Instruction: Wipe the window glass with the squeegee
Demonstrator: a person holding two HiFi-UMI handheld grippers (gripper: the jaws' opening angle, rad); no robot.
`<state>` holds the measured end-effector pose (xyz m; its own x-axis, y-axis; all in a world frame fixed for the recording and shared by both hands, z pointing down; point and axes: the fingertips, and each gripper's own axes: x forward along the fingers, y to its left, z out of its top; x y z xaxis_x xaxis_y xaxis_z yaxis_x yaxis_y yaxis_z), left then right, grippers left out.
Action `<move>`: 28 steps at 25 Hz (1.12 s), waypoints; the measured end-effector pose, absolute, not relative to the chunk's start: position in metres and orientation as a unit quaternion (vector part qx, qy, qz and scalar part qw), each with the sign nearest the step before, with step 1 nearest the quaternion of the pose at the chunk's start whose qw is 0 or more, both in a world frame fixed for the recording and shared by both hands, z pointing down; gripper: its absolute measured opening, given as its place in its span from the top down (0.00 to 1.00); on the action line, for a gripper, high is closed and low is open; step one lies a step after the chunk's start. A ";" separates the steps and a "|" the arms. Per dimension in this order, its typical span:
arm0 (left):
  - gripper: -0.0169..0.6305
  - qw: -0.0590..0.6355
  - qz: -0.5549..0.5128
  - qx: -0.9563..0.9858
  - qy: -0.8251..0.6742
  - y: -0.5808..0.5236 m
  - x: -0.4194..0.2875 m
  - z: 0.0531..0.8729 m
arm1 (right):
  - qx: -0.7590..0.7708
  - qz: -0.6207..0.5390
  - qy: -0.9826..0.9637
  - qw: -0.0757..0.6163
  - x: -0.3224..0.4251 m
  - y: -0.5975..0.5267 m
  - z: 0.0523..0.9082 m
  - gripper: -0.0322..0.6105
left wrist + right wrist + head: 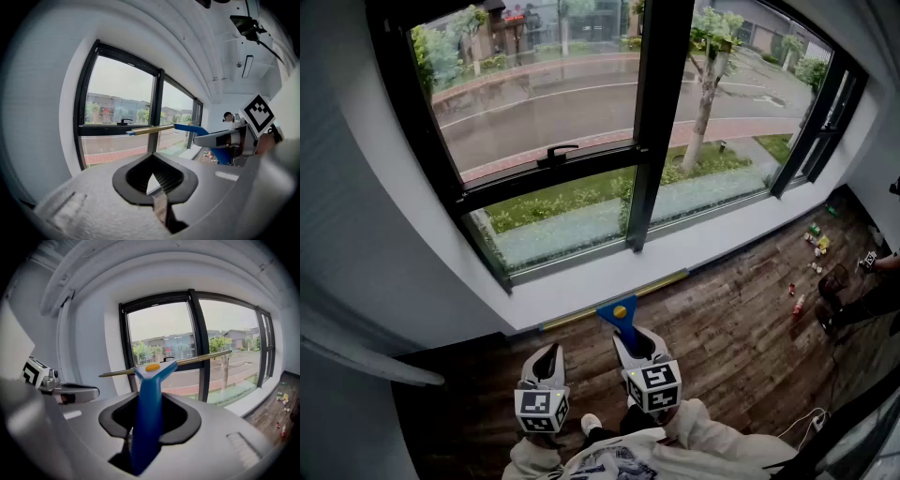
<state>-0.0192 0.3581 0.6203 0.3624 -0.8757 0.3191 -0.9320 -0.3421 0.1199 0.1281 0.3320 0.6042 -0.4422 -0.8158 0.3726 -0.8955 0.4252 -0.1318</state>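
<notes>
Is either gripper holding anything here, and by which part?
The right gripper holds the squeegee by its blue handle; the left gripper holds nothing.

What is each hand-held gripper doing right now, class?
Left hand-held gripper: closed, empty.
Right hand-held gripper: closed on the squeegee.

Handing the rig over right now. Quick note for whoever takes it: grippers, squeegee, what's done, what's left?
Right hand-held gripper: shut on the blue handle of the squeegee, blade crosswise, head towards the window.
Left hand-held gripper: jaws together, nothing in them, beside the right one.
Squeegee: in the air, low in front of the white sill, not touching the window glass.
Done: squeegee is in hand. No wiped streak shows on the glass.
Left: raise the blade to the glass and wipe the panes, probably top down.
</notes>
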 end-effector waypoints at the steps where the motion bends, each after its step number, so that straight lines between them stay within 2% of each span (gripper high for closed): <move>1: 0.97 0.143 0.102 0.812 -0.556 0.353 -0.013 0.623 | 0.511 0.158 -0.835 0.130 0.134 0.327 0.607 0.75; 7: 0.97 0.146 0.110 0.809 -0.559 0.320 0.029 0.624 | 0.505 0.168 -0.837 0.122 0.179 0.289 0.612 0.75; 17: 0.97 0.103 0.099 0.794 -0.590 0.247 0.076 0.593 | 0.484 0.177 -0.854 0.071 0.242 0.229 0.608 0.75; 28: 0.97 0.076 0.095 0.784 -0.609 0.135 0.046 0.580 | 0.473 0.166 -0.862 0.070 0.222 0.112 0.607 0.75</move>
<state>0.0465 0.1346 0.5801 0.2402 -0.9404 0.2408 -0.9691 -0.2467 0.0036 0.2218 0.1120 0.6073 -0.5423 -0.7930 0.2774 -0.8393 0.4969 -0.2204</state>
